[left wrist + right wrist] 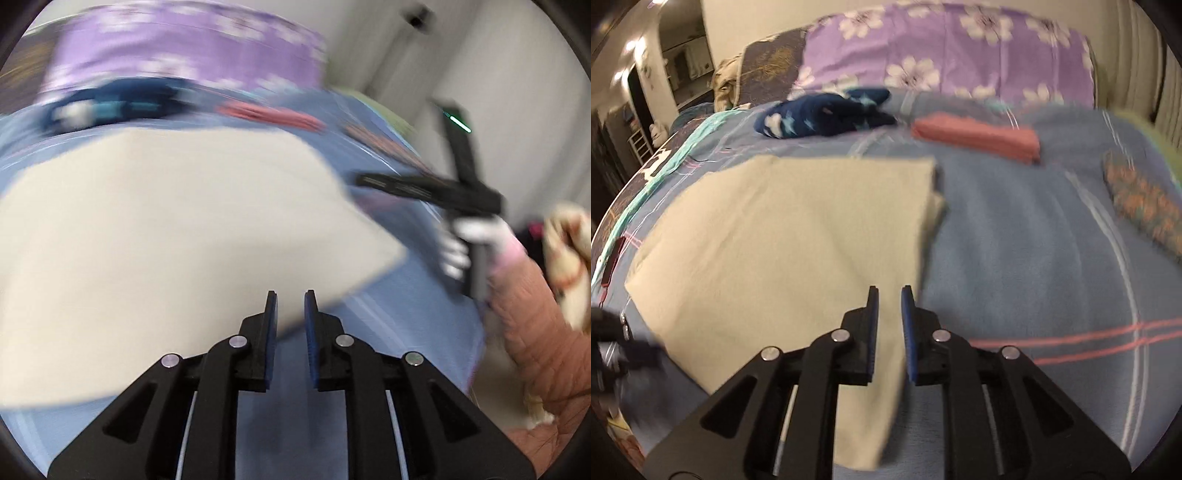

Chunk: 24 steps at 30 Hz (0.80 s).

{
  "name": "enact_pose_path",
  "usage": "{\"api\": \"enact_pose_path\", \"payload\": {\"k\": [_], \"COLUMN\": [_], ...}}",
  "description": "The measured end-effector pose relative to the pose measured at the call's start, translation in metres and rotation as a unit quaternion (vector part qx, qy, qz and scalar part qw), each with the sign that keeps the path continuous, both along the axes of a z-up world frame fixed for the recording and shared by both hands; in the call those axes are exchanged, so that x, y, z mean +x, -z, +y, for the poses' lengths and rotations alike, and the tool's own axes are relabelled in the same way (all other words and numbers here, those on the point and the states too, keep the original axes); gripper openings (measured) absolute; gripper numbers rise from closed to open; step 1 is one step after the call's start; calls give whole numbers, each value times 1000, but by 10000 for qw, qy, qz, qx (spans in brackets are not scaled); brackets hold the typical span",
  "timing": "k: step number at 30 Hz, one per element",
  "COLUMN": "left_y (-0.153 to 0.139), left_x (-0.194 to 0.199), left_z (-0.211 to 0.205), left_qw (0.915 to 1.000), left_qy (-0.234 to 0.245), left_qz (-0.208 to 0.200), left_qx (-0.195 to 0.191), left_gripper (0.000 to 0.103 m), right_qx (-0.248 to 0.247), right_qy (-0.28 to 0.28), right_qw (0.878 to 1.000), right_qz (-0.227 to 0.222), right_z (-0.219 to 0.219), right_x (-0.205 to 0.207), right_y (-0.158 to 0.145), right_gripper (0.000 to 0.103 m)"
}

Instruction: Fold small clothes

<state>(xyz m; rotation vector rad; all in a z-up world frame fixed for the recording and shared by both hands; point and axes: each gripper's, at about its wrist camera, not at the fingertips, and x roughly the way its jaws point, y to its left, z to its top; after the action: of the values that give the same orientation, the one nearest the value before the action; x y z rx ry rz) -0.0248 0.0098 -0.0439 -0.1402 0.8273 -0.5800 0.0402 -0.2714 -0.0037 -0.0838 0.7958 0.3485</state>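
Up front in the left wrist view, the left gripper (291, 310) hangs over the near edge of a cream cloth (166, 229) spread on the blue blanket (388, 317), its fingers a little apart with nothing between them. To the right, the right gripper (364, 181) is held by a white-gloved hand (469, 240); motion blur hides its finger state there. From the right wrist view, the right gripper (889, 308) sits above the cream cloth's (783, 240) right-hand near part, fingers slightly spread and empty. Behind lie a navy star-print garment (823, 116), a folded pink piece (979, 138) and a purple flowered pillow (945, 51).
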Motion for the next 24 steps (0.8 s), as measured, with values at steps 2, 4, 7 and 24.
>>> {"api": "enact_pose_path", "payload": {"k": [2, 4, 7, 24], "left_y": [-4, -8, -3, 16], "left_x": [-8, -16, -23, -13], "left_z": [51, 99, 156, 172], "left_qw": [9972, 9898, 9785, 9928], "left_qy": [-728, -1397, -2048, -536], "left_qz": [-153, -264, -203, -273], "left_qx": [37, 25, -164, -1038], "left_gripper": [14, 15, 15, 35], "right_qx": [12, -3, 53, -381], "right_qy": [-158, -403, -812, -2273], "right_qw": [9998, 9991, 9967, 9722], "right_qz": [-90, -144, -56, 410], "right_z": [16, 41, 89, 334], "right_x": [1, 3, 5, 42], "right_y": [-11, -18, -20, -8], "right_gripper": [20, 23, 23, 36]}}
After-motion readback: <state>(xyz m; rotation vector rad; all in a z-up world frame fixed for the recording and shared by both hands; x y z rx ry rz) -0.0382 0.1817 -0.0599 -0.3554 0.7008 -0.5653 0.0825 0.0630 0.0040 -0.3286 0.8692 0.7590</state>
